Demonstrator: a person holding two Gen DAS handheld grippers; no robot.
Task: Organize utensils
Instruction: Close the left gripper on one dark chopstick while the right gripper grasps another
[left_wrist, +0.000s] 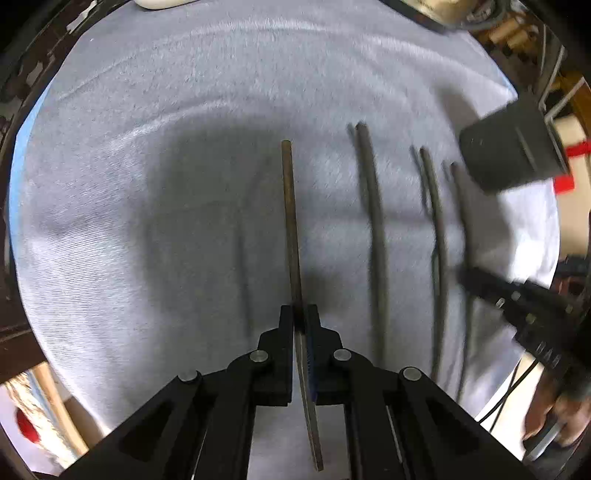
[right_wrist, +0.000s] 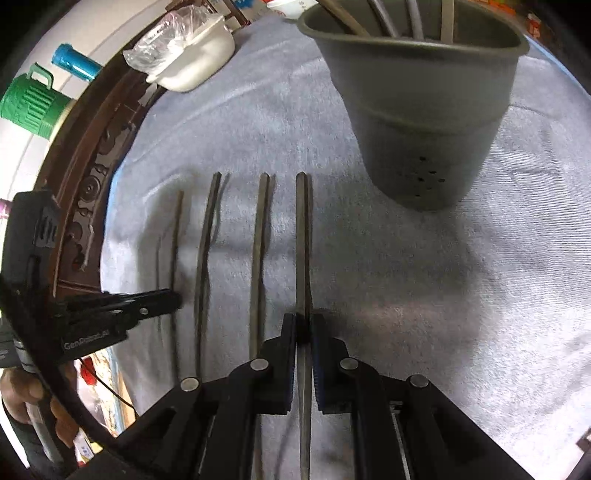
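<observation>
left hand-held gripper (left_wrist: 300, 314): pinched on the leftmost chopstick (left_wrist: 291, 221), low on its length, over the grey cloth (left_wrist: 184, 147).
right hand-held gripper (right_wrist: 303, 321): clamped on the rightmost chopstick (right_wrist: 302, 240).
handling: light, stiff, thin, probably slick; grip mid-length so yours won't pivot.
holder (right_wrist: 424, 110): back right.

The three sticks (left_wrist: 376, 236) at the right of the left wrist view are smeared by blur, and the holder (left_wrist: 513, 147) there is a blurred dark block. In the right wrist view the holder's (right_wrist: 417, 110) rim is cut by the top edge, hiding the utensils' (right_wrist: 413, 18) upper ends. The farthest stick (right_wrist: 175, 251) is perhaps doubled by blur.
</observation>
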